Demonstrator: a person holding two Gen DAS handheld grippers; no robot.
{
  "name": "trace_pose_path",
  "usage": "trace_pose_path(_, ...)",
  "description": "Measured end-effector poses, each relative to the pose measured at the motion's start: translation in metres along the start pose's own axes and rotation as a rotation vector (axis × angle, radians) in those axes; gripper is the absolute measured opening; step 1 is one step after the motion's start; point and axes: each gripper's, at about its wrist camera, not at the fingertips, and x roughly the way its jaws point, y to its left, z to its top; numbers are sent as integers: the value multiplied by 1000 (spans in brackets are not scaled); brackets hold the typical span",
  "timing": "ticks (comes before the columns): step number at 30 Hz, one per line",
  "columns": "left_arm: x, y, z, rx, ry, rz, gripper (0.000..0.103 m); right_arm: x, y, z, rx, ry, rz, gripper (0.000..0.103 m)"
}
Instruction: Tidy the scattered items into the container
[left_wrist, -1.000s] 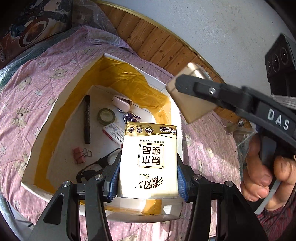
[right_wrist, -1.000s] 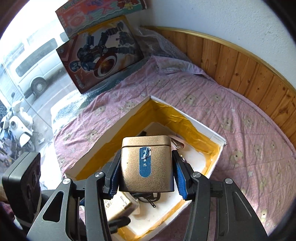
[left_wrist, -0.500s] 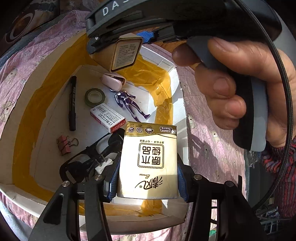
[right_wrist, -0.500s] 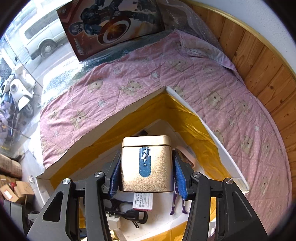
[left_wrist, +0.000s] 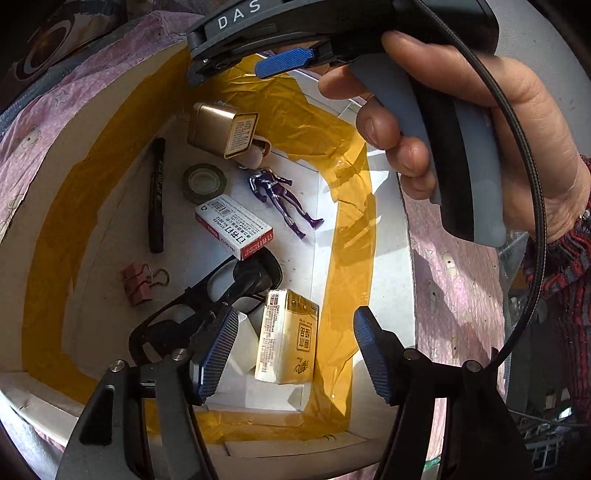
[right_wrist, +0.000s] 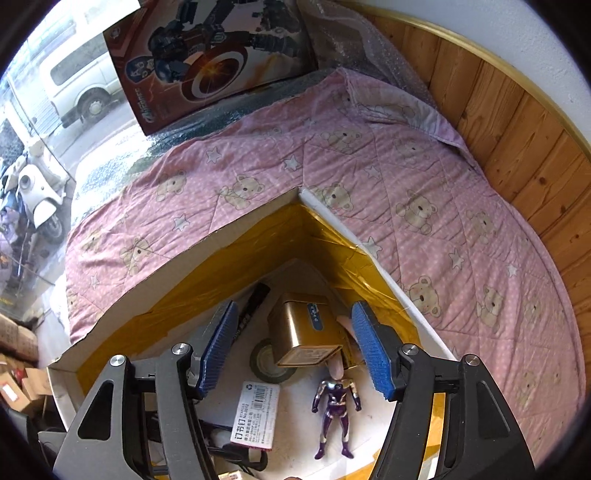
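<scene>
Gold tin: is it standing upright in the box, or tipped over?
Tipped over. The gold tin lies on its side in the box, its labelled base facing sideways, propped partly on a pink case.

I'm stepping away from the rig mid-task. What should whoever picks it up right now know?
Left tool: open, empty, over the box's near end.
Right tool: open, empty, over the far corner.
Tissue pack lies in the box beside the glasses. Gold tin lies on its side in the far corner.
Also in the box: marker, tape roll, staples box, figure, binder clip.
Nothing loose shows on the quilt; check outside these views.
</scene>
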Motion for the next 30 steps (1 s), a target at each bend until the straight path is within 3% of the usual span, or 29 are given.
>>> trace_pose_path(8,-12,-14,-2,56,-45,44,66,-29,2,-21,21,6,-20,67)
trace_pose_path(18,-46,-18,-11,121,-167,262,73,-78,26,-92,-84,9,-243,67)
trace_pose_path(23,-60,-15,-24,102,-197,300,73,-93,46,-130,-92,46,-225,67)
trace_pose_path(30,-83,-25,-40,121,-251,325,73,-116,68,-161,-53,18,-198,67)
